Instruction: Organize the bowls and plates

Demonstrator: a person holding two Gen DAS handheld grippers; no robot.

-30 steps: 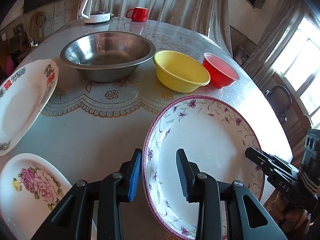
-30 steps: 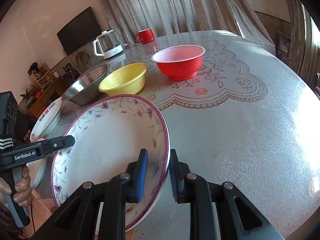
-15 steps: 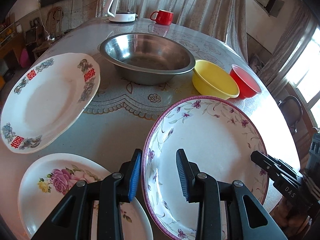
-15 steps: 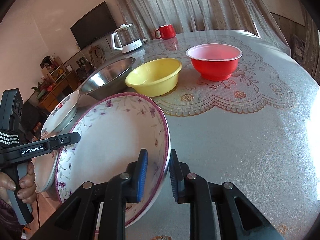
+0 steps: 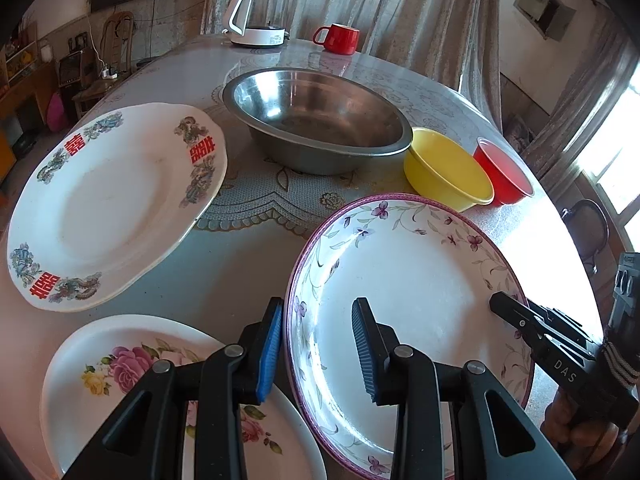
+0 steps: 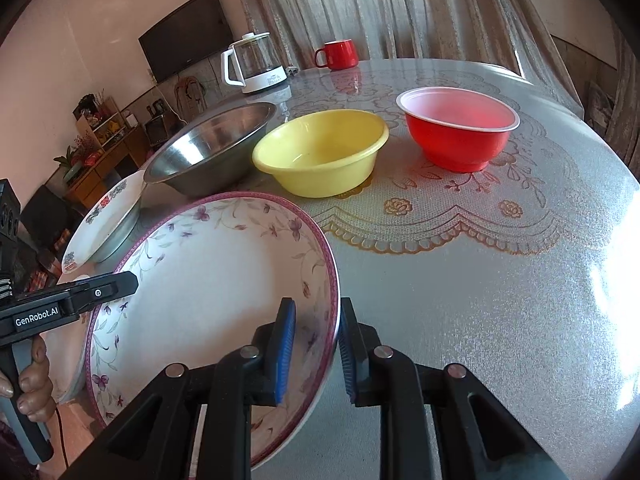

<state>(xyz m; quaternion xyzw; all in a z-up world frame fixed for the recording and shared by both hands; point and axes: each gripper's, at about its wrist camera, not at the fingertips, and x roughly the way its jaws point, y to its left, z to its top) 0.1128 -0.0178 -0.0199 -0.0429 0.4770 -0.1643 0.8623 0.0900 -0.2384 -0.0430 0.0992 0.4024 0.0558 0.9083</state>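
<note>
Now 2 grippers carry the purple-rimmed plate toward the surface's near left edge; the rose plate and red-lettered plate have come fully into the left view, so stacking looks near. Left gripper and right gripper: fingers clenched on opposite rims. Behind: steel bowl, yellow bowl, red bowl, kettle, mug; nothing blocks the rose plate.

Steel bowl, 2 smaller bowls right of it; kettle, mug behind.
</note>
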